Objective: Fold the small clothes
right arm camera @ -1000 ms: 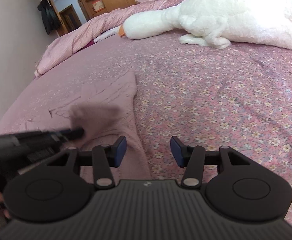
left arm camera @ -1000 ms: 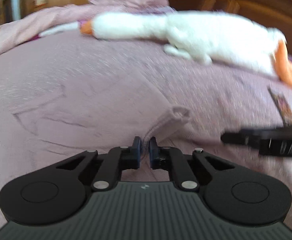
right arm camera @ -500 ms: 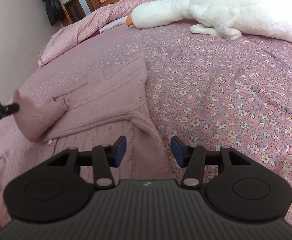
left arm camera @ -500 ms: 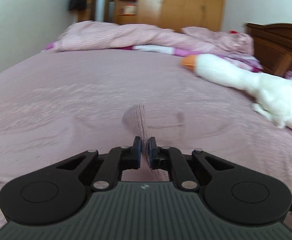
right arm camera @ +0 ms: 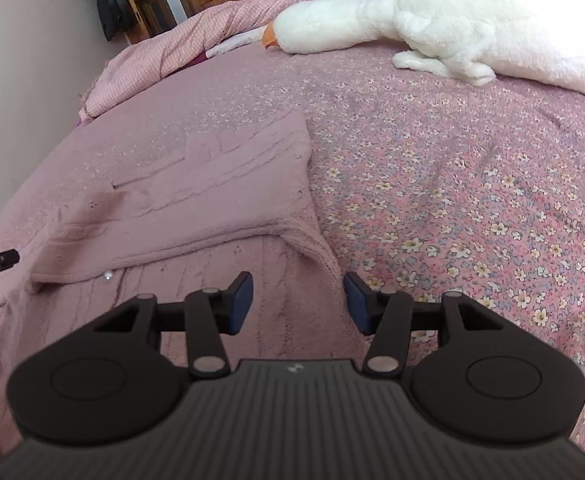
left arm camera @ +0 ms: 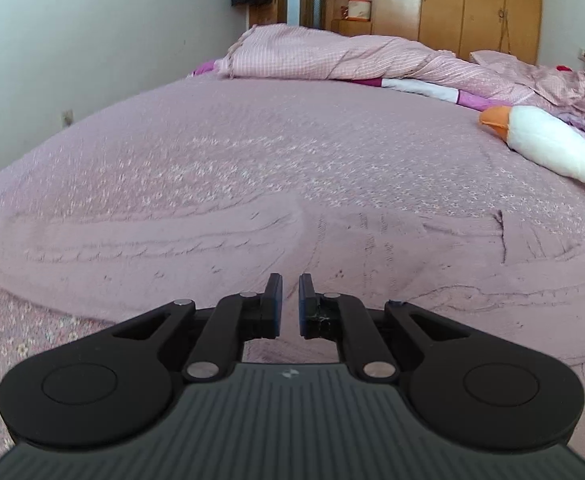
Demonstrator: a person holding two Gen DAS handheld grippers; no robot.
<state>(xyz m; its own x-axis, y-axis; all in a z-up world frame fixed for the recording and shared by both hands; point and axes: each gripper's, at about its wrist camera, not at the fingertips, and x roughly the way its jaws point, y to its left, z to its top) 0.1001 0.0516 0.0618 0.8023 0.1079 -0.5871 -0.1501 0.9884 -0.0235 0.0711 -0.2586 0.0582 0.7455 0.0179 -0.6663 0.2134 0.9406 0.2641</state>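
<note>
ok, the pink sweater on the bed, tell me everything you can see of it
The sweater is a dusty-pink cable knit, soft-looking, lying flat on the flowered bedspread. One sleeve is folded across the body, and a small pale button shows below that fold. Neither hand-held gripper holds it; the right hand-held gripper hangs open over its near edge.

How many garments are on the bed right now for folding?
1: a pink knit sweater, lying flat on the bedspread ahead-left of the right gripper, one part already folded across it. The left gripper hovers over it. Others may lie out of view.
</note>
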